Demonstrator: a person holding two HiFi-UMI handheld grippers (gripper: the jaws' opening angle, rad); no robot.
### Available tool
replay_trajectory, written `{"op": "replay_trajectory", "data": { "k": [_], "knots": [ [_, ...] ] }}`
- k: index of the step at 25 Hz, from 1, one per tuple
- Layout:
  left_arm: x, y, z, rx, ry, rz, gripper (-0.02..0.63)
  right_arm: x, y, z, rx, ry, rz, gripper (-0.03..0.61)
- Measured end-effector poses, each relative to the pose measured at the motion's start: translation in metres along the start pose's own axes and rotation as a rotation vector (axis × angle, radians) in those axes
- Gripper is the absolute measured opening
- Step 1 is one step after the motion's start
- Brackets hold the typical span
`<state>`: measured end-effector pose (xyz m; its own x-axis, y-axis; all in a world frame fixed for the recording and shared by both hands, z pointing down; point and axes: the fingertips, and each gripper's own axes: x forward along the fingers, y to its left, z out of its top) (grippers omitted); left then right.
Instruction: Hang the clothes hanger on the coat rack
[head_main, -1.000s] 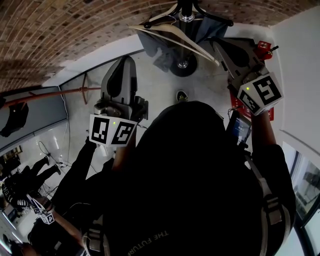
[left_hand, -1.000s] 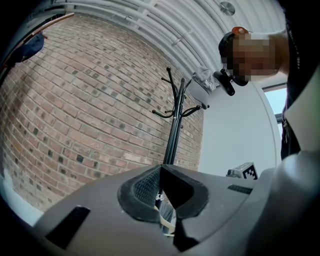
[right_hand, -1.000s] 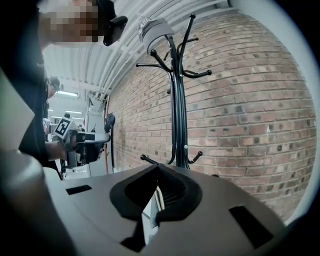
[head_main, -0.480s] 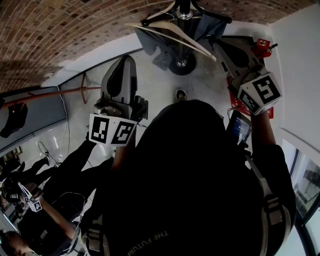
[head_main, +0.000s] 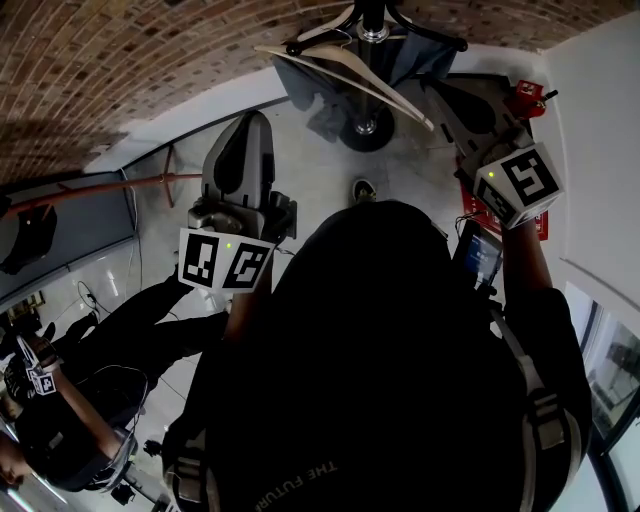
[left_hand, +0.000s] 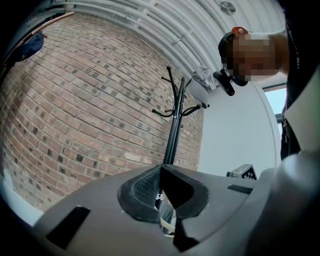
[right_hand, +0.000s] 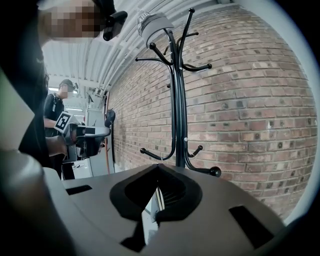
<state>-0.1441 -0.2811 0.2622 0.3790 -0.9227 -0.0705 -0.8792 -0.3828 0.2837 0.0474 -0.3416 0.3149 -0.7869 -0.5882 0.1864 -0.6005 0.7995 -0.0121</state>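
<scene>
A black coat rack (head_main: 371, 30) stands ahead, its base (head_main: 367, 131) on the pale floor. A pale wooden hanger (head_main: 345, 72) carrying grey-blue cloth (head_main: 300, 88) sits among the rack's lower arms; I cannot tell whether its hook rests on one. My right gripper (head_main: 436, 92) is shut, its tips just above the hanger's right end; contact is unclear. In the right gripper view the rack (right_hand: 177, 100) rises beyond the closed right gripper (right_hand: 158, 169). My left gripper (head_main: 250, 120) hangs left of the rack, shut and empty. The left gripper view shows the rack (left_hand: 175, 125) past the left gripper (left_hand: 160, 168).
A brick wall (head_main: 130, 70) runs behind the rack and a white wall (head_main: 600, 130) closes the right side. A red fitting (head_main: 528, 98) hangs on that wall. Another person (head_main: 60, 430) sits at the lower left with grippers. A small dark object (head_main: 362, 190) lies on the floor.
Both my grippers and the hanger stay almost where they were. The person at the lower left has shifted down and leftward.
</scene>
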Motion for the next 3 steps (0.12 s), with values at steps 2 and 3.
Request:
{"op": "replay_trajectory", "data": {
  "k": [2, 3],
  "knots": [
    [0.0014, 0.0013, -0.0002, 0.000, 0.000, 0.000, 0.014, 0.0011, -0.0020, -0.0032, -0.001, 0.002, 0.000, 0.017],
    [0.0020, 0.0019, -0.0004, 0.000, 0.000, 0.001, 0.014, 0.0018, -0.0029, -0.0045, -0.001, 0.004, 0.000, 0.017]
  ]
}}
